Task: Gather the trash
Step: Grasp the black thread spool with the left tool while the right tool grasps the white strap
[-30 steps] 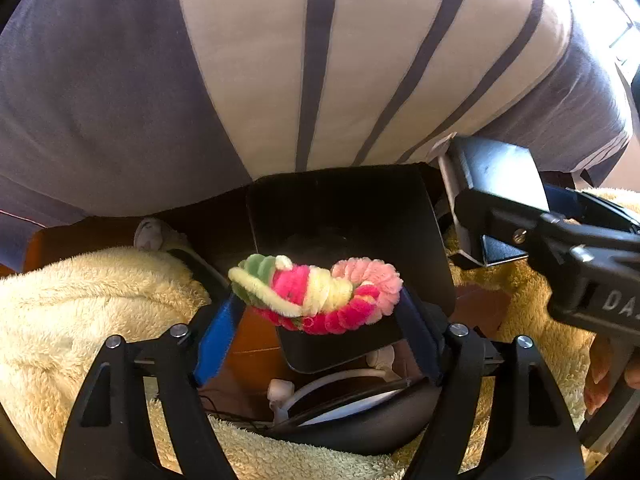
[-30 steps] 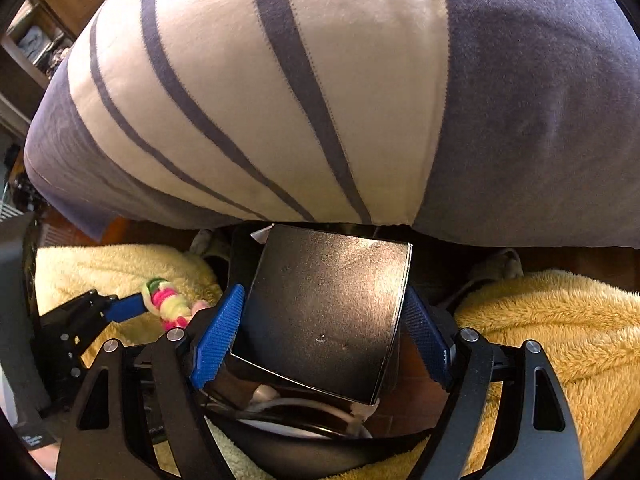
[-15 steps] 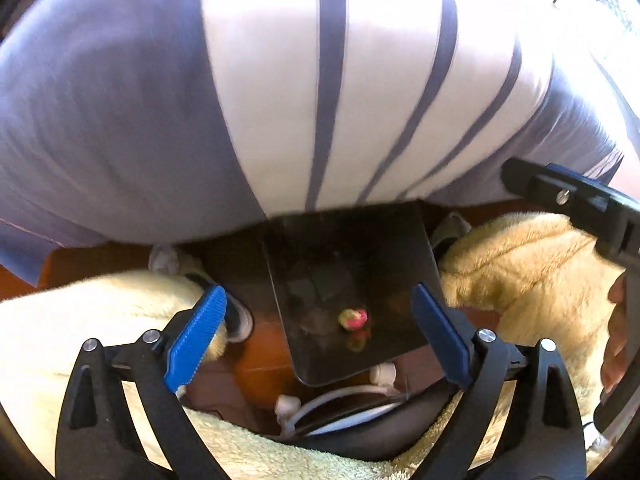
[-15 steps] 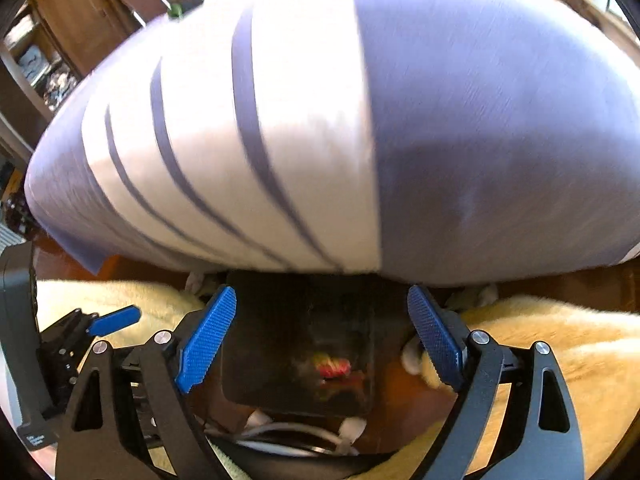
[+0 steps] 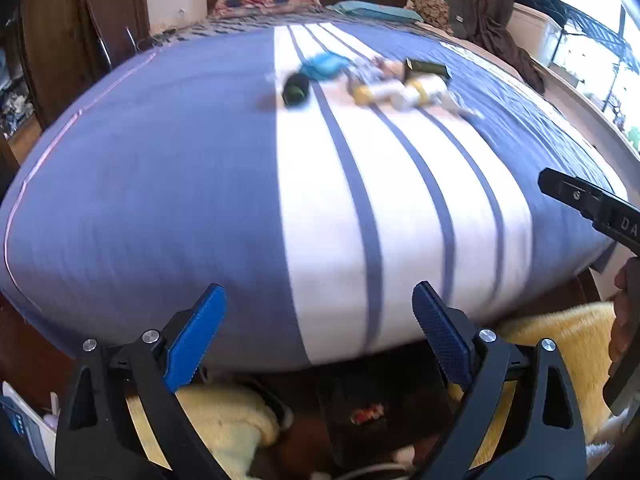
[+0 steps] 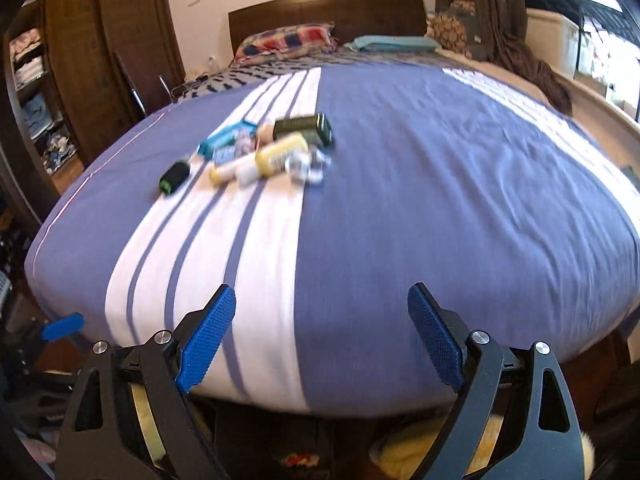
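Observation:
A pile of trash lies far up the bed: yellow bottles (image 5: 404, 90) (image 6: 276, 156), a dark box (image 5: 426, 68) (image 6: 306, 126), a blue wrapper (image 5: 324, 65) (image 6: 226, 138) and a black roll (image 5: 296, 90) (image 6: 174, 176). A black bin (image 5: 372, 408) on the floor below the bed's foot holds the pink and green fuzzy ring (image 5: 366, 413) (image 6: 298, 459). My left gripper (image 5: 318, 332) is open and empty above the bin. My right gripper (image 6: 320, 334) is open and empty, beside it to the right.
The bed has a blue and white striped cover (image 5: 200, 168) (image 6: 440, 200) with pillows at the headboard (image 6: 288, 42). A yellow fluffy rug (image 5: 228, 424) lies on the floor. A wooden wardrobe (image 6: 80, 60) stands left; a window ledge (image 6: 600, 92) runs on the right.
The left gripper opened and dropped the fuzzy ring into the bin. The right gripper let go of the bin. Both grippers then tilted up from the bin toward the bed top.

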